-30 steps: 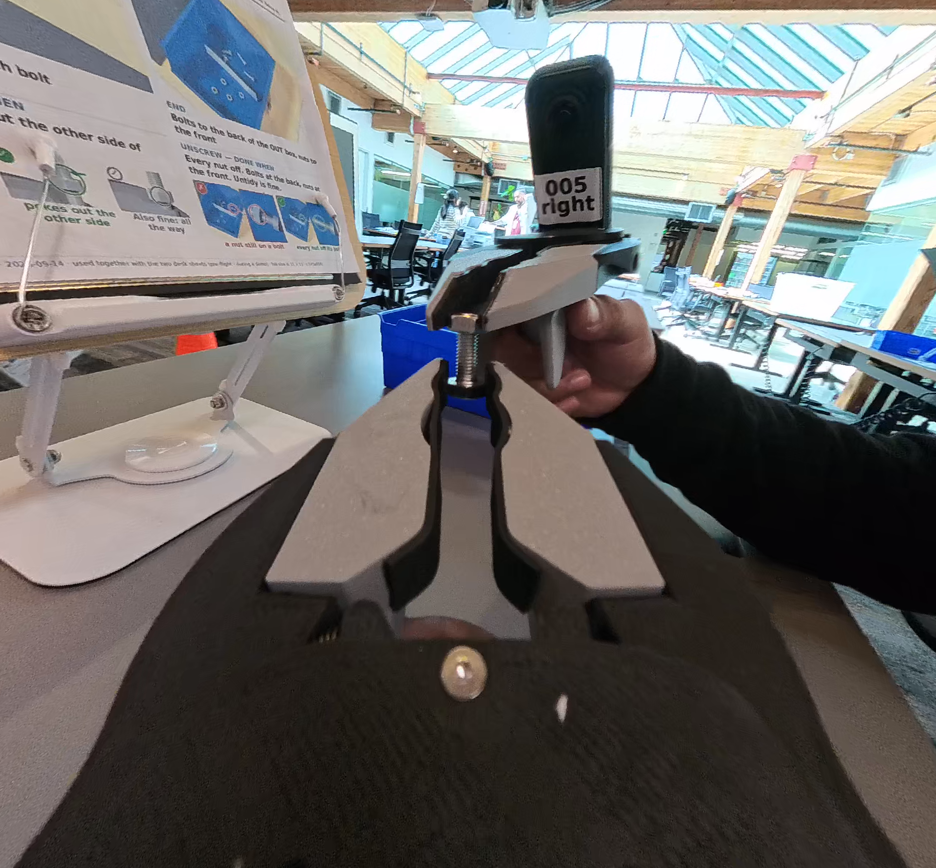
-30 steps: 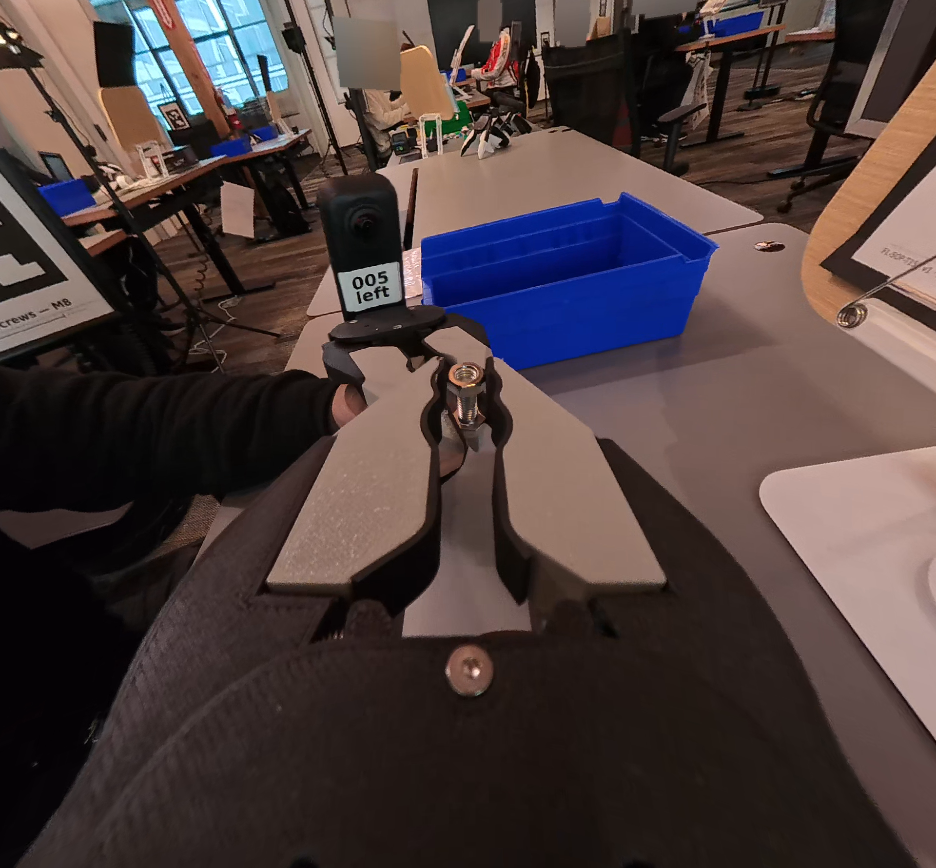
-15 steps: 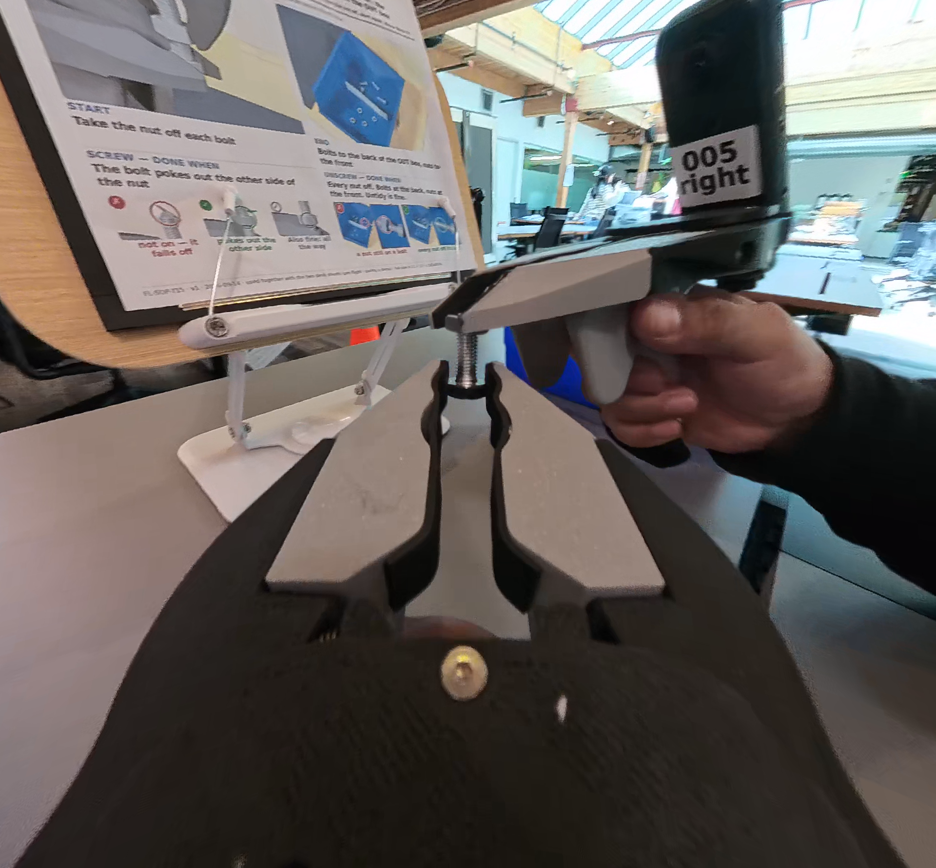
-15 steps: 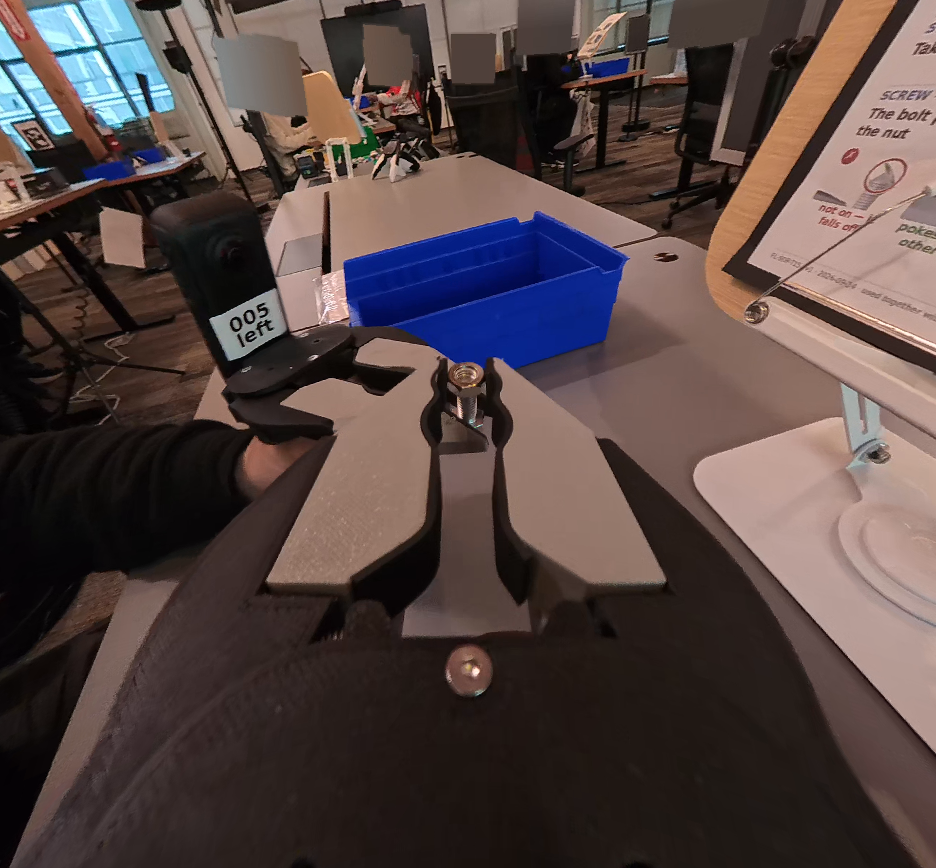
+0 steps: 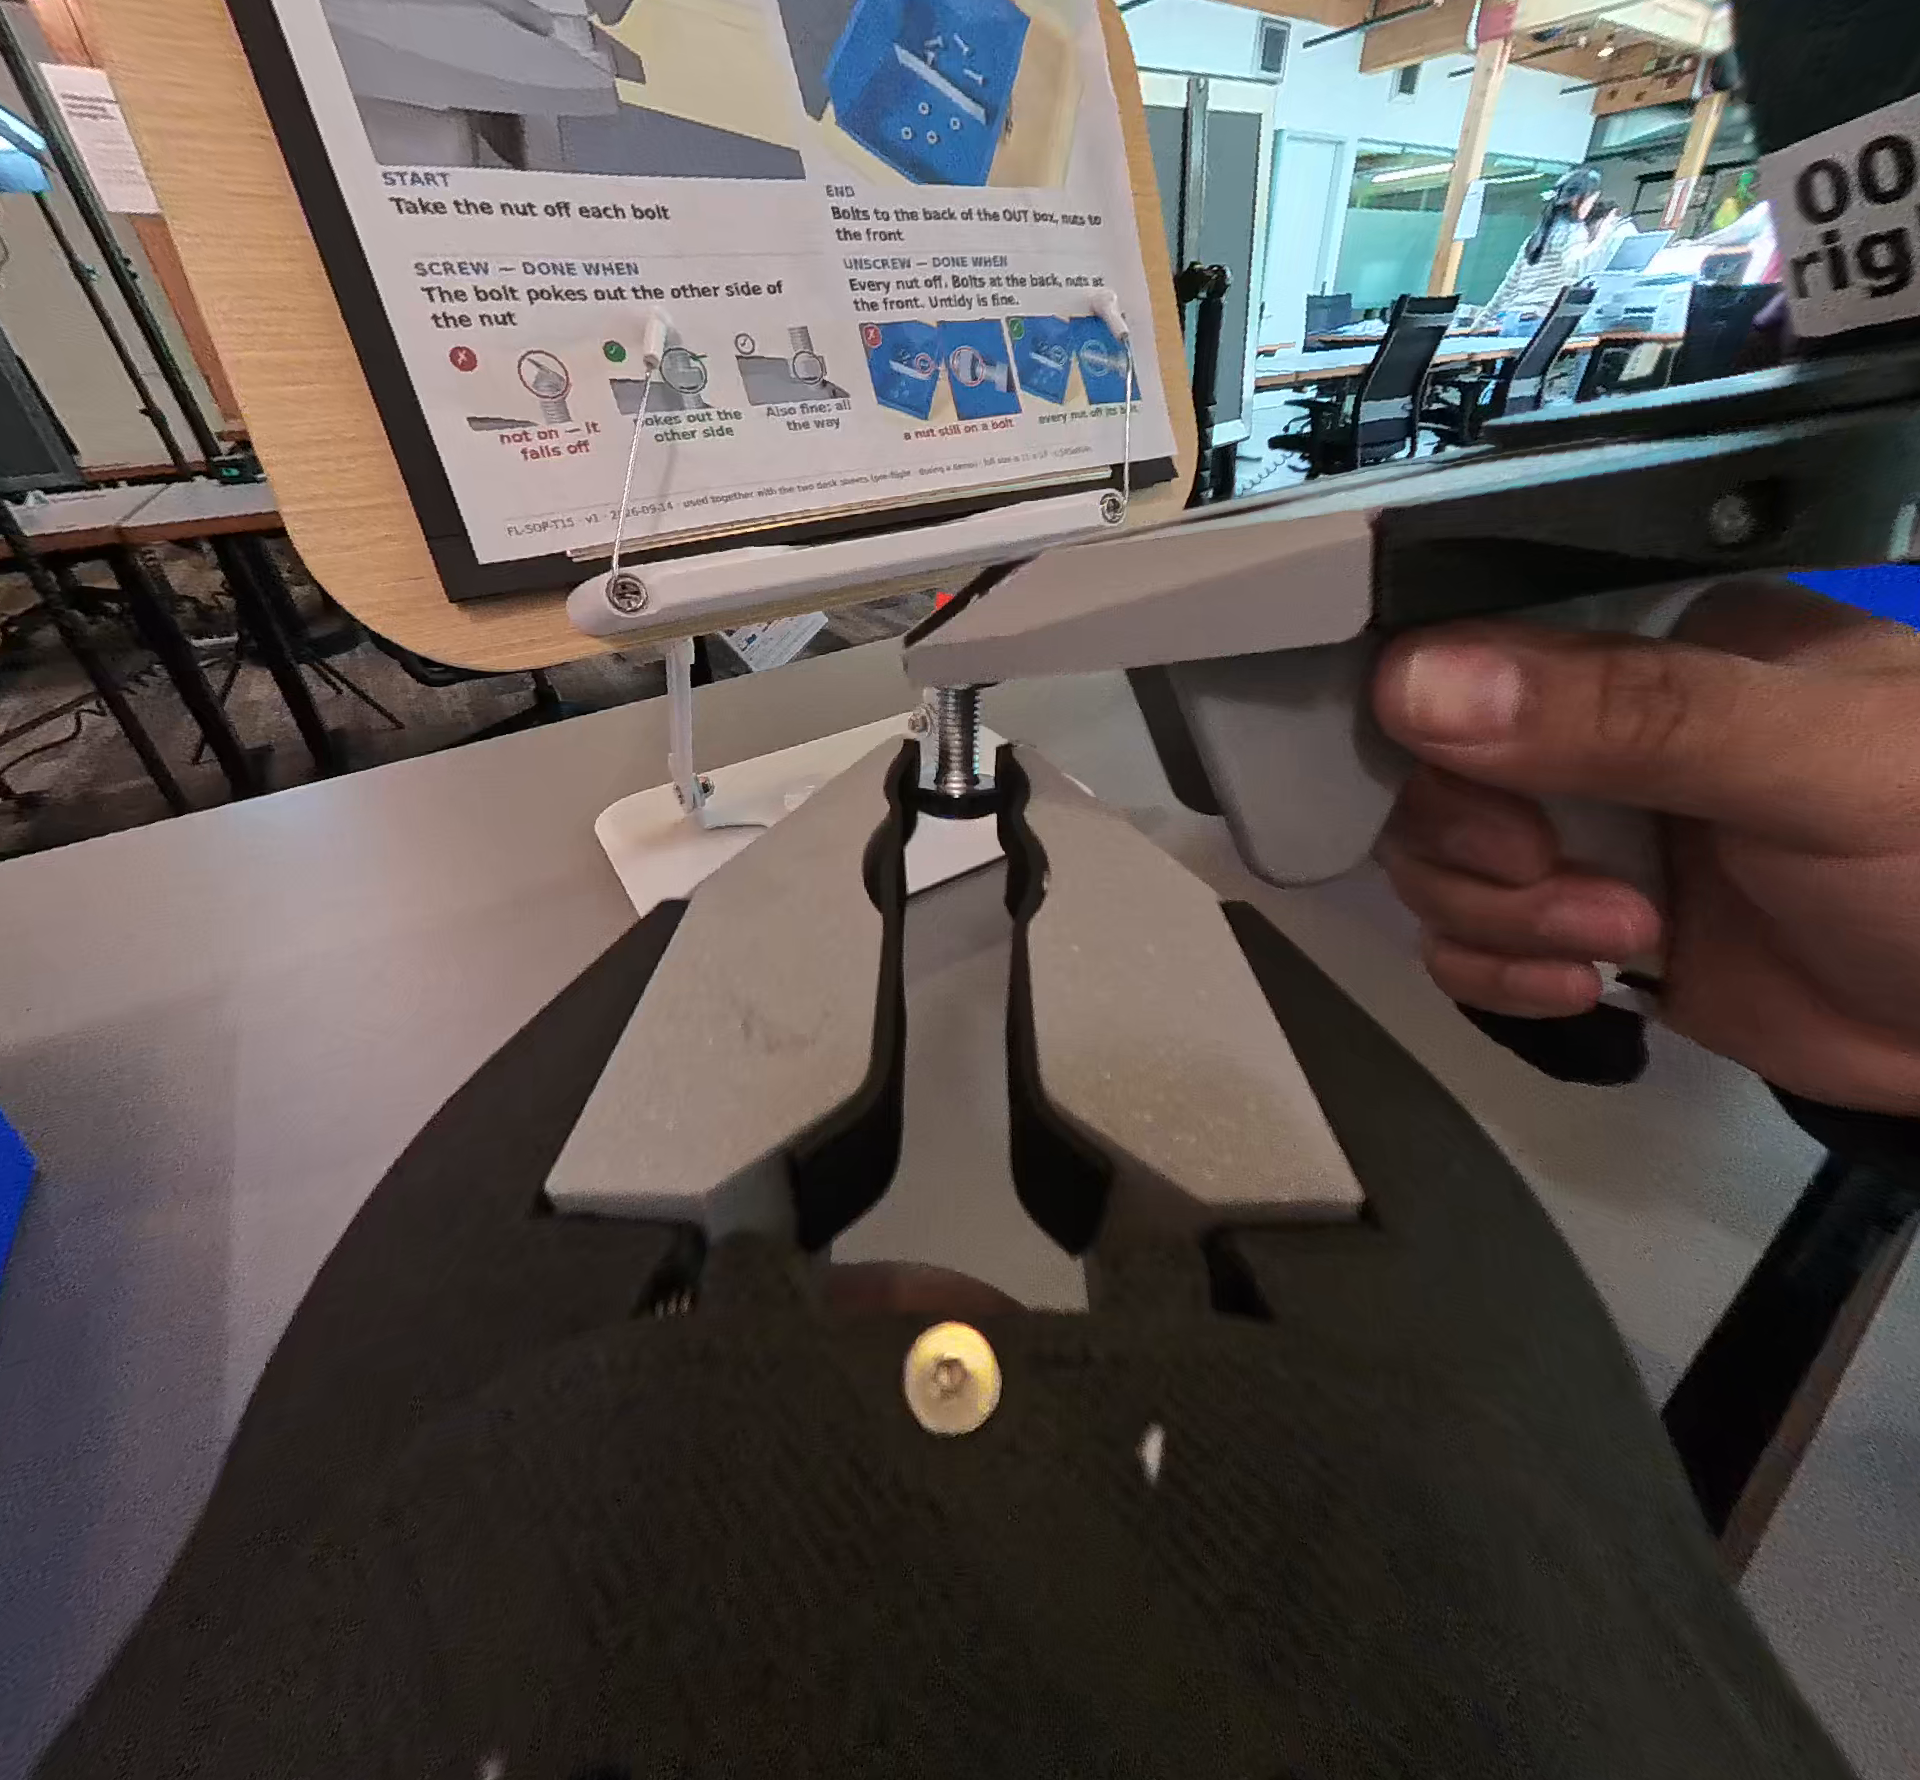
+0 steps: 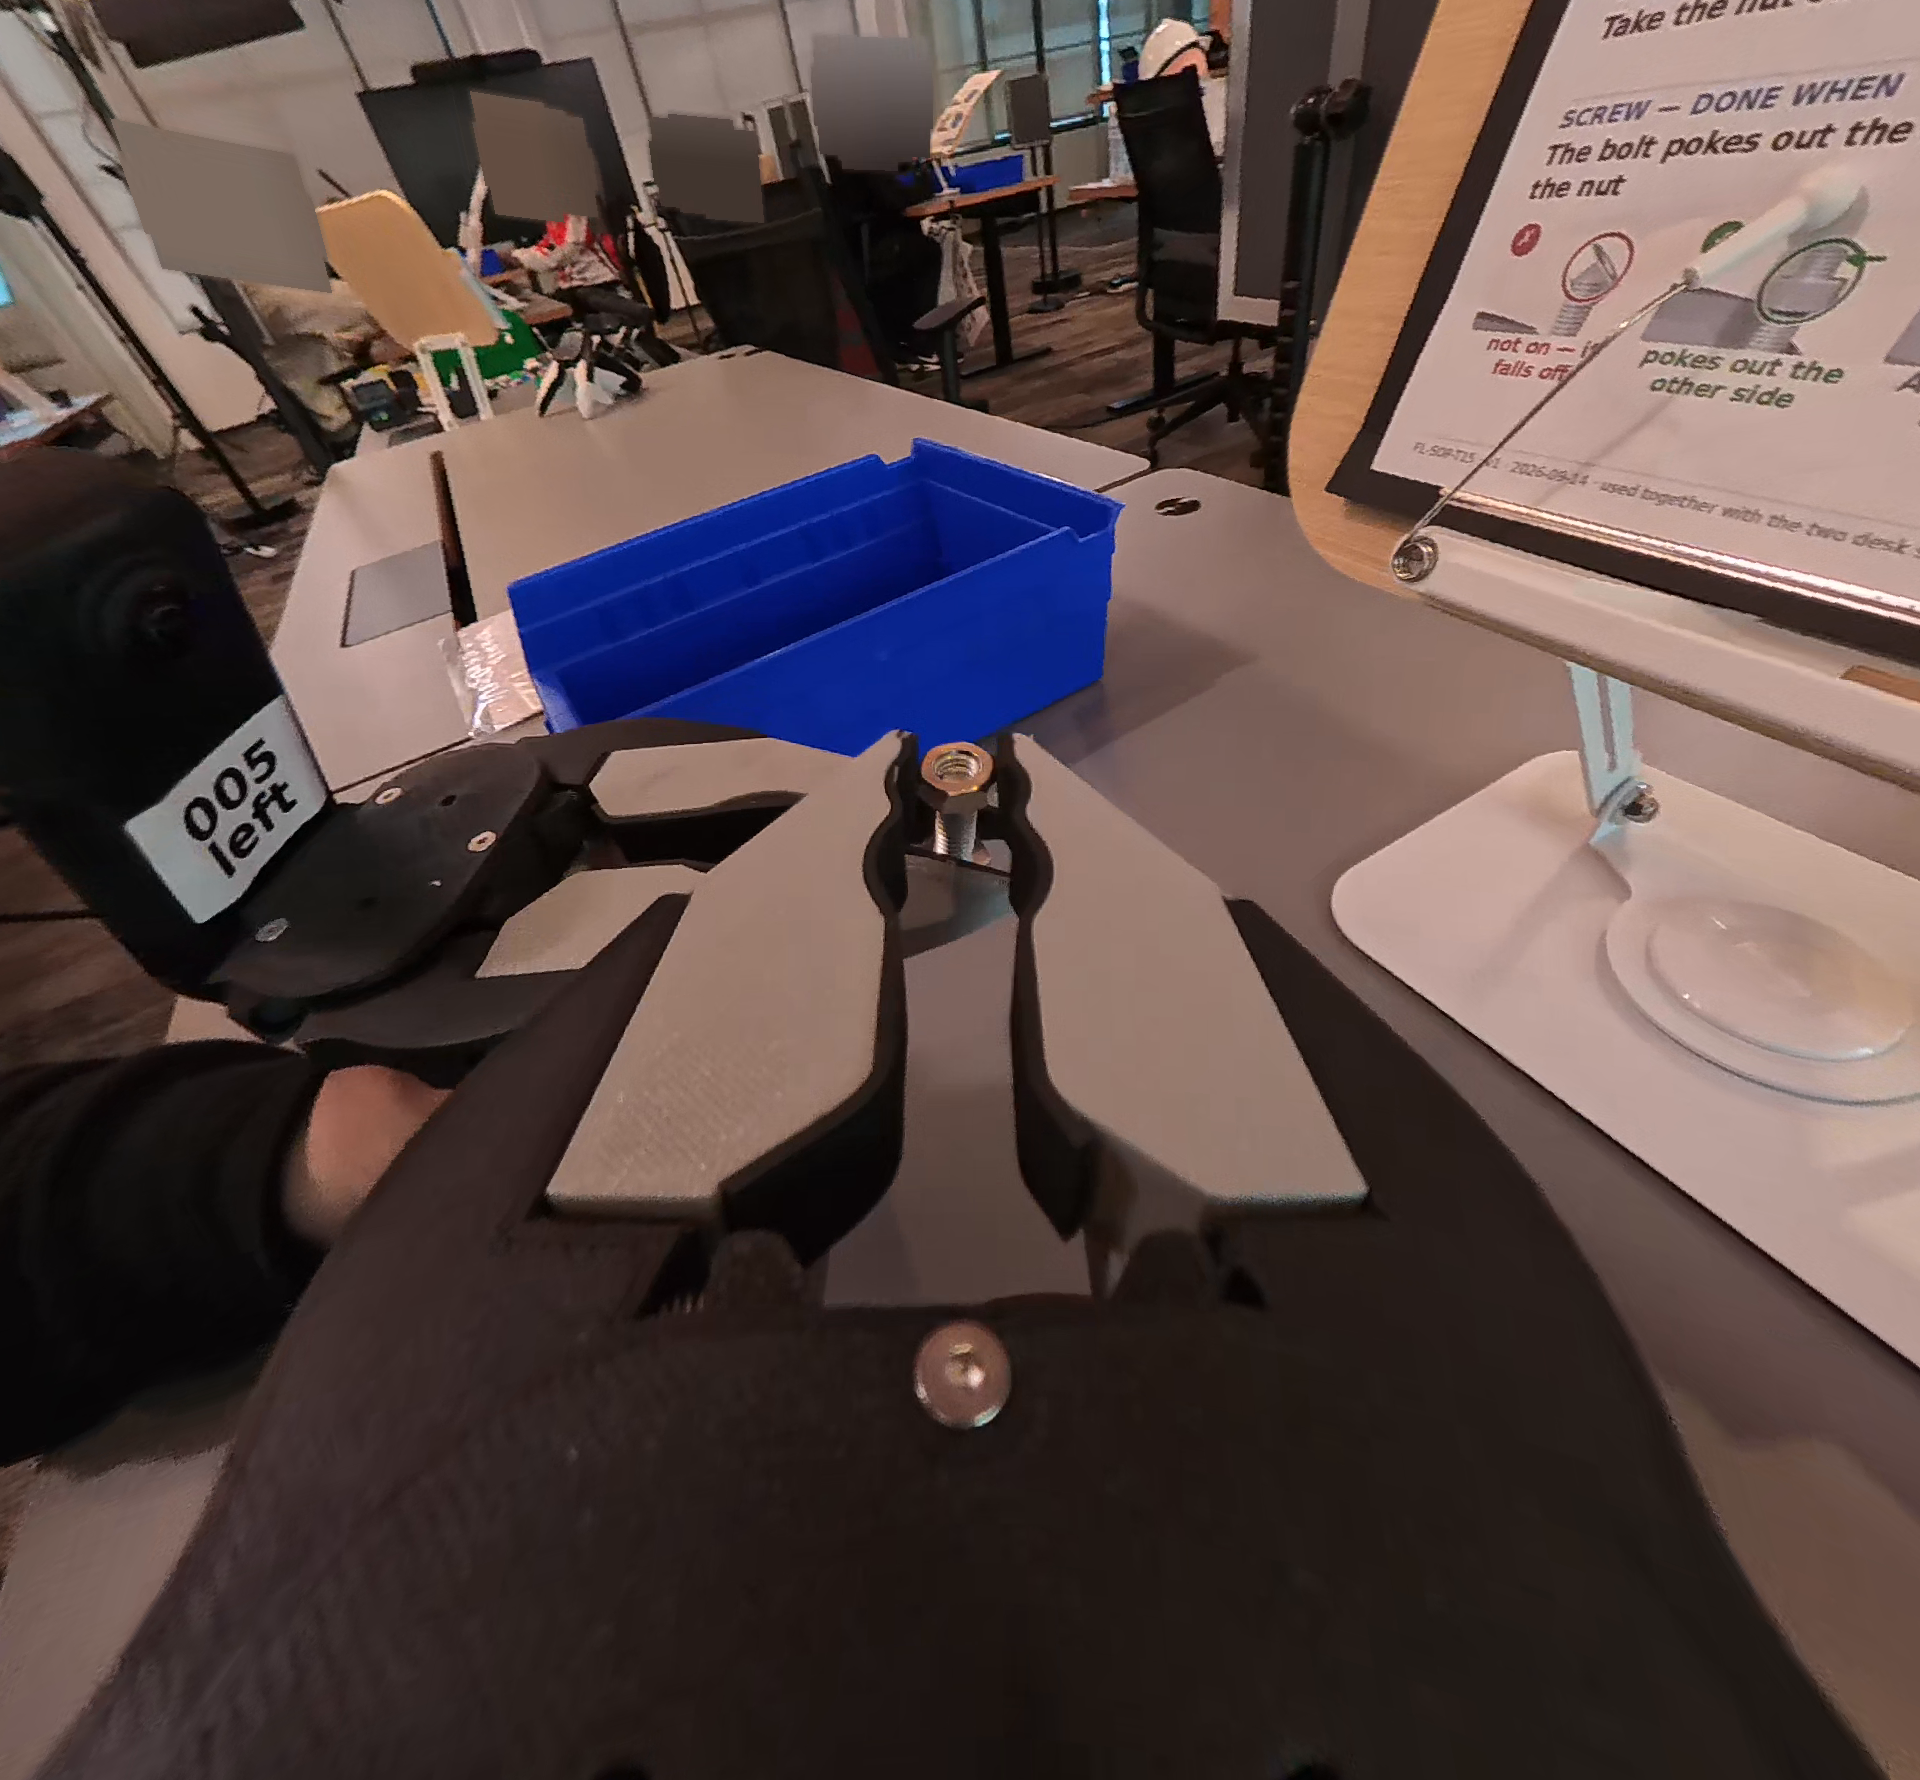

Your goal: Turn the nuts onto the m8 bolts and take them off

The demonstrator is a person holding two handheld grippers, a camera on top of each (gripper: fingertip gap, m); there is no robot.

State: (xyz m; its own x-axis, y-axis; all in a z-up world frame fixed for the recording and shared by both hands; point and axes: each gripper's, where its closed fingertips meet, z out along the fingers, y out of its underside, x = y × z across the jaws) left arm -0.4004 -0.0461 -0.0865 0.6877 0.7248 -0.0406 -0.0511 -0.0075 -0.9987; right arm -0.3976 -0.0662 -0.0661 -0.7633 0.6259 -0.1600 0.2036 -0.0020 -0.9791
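Note:
A steel bolt (image 5: 954,738) stands upright between the two grippers above the grey table (image 5: 260,951). My left gripper (image 5: 954,785) is shut on its lower end. The threaded shank rises into the right gripper's fingers (image 5: 1143,603), which a hand (image 5: 1662,847) holds from the right. In the right wrist view my right gripper (image 6: 956,780) is shut on the hex nut (image 6: 956,766) at the top of the bolt (image 6: 951,835). The bolt's tip sits inside the nut's hole. The left gripper's fingers (image 6: 665,785) cross below from the left.
A blue bin (image 6: 883,629) stands on the table just beyond the grippers. An instruction board (image 5: 675,224) on a white stand (image 6: 1558,951) is at the right in the right wrist view. A clear plastic bag (image 6: 483,681) lies left of the bin. Both grippers' tips are close together, under 4 cm apart.
The two grippers have turned relative to each other about the bolt's axis: the left one now comes in from the side, not from opposite. Both kept their hold and swung toward the board.

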